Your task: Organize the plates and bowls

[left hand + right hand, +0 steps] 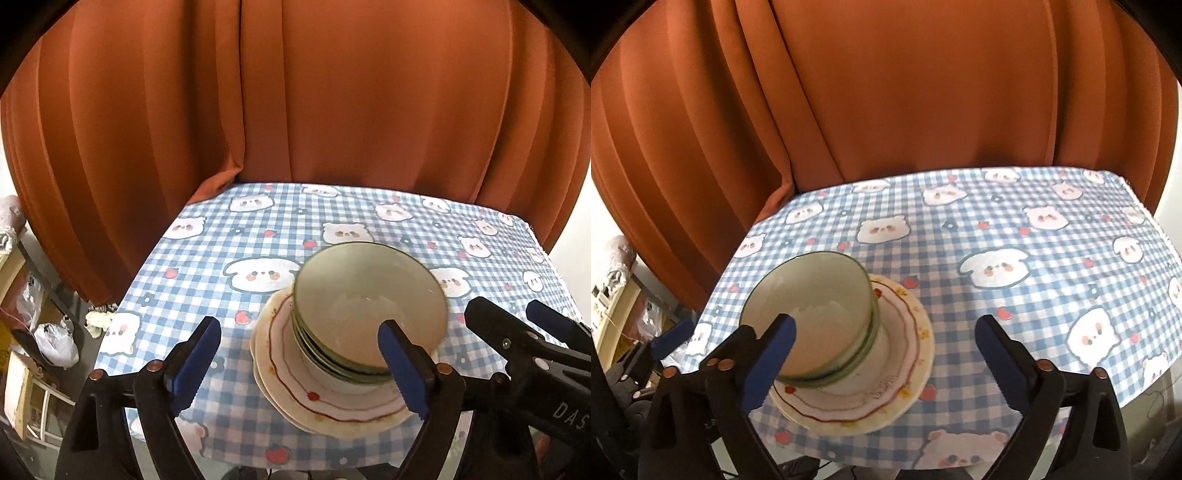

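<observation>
A stack of green-rimmed white bowls (369, 306) sits on a stack of white plates with wavy red rims (295, 380) on the checked tablecloth (221, 258). My left gripper (299, 362) is open and empty, held above the near edge of the stack, its right finger in front of the bowls. In the right wrist view the bowls (812, 314) and plates (905, 347) lie at lower left. My right gripper (886, 362) is open and empty, its left finger in front of the bowls. The right gripper also shows in the left wrist view (517, 325).
An orange curtain (295, 110) hangs behind the table. The blue checked cloth with bear prints (1034, 258) stretches to the right of the stack. Clutter and bags (51, 339) lie on the floor beyond the table's left edge.
</observation>
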Motion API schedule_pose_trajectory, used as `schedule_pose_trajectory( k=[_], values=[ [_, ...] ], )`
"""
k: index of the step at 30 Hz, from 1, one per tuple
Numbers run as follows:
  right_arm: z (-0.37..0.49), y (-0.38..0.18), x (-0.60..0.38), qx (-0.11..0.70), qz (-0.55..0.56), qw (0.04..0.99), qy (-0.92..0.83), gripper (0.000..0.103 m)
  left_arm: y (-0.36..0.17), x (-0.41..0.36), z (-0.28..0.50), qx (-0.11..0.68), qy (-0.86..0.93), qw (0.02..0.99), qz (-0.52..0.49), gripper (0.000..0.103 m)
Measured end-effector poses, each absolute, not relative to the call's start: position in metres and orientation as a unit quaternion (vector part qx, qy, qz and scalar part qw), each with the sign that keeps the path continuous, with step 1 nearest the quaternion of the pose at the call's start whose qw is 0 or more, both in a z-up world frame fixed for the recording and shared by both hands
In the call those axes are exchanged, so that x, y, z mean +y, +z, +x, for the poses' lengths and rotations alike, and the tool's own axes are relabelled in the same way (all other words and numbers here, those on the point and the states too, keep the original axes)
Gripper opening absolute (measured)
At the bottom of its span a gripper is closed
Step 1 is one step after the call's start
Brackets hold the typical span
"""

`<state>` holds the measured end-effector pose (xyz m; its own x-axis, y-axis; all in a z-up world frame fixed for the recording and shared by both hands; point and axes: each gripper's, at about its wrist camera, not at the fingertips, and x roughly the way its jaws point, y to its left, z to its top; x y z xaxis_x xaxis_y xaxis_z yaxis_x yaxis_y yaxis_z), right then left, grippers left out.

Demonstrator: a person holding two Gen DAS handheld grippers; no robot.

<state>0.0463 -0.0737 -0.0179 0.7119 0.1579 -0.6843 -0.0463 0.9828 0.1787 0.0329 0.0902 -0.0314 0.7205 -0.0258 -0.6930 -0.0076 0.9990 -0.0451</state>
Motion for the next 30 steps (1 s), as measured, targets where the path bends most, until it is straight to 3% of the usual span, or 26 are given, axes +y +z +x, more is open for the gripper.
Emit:
schedule_pose_trajectory(
  k=[14, 30],
  values=[
    [-0.022, -0.032, -0.129, 0.335, 0.049, 0.94, 0.038, 0.103, -0.05, 0.051, -0.034, 0.345, 0.0, 0.938, -0.028, 0.092],
    [-0.049, -0.036, -0.162, 0.325, 0.036, 0.945, 0.013, 0.103, -0.046, 0.022, -0.048, 0.336, -0.011, 0.941, -0.028, 0.094]
  ],
)
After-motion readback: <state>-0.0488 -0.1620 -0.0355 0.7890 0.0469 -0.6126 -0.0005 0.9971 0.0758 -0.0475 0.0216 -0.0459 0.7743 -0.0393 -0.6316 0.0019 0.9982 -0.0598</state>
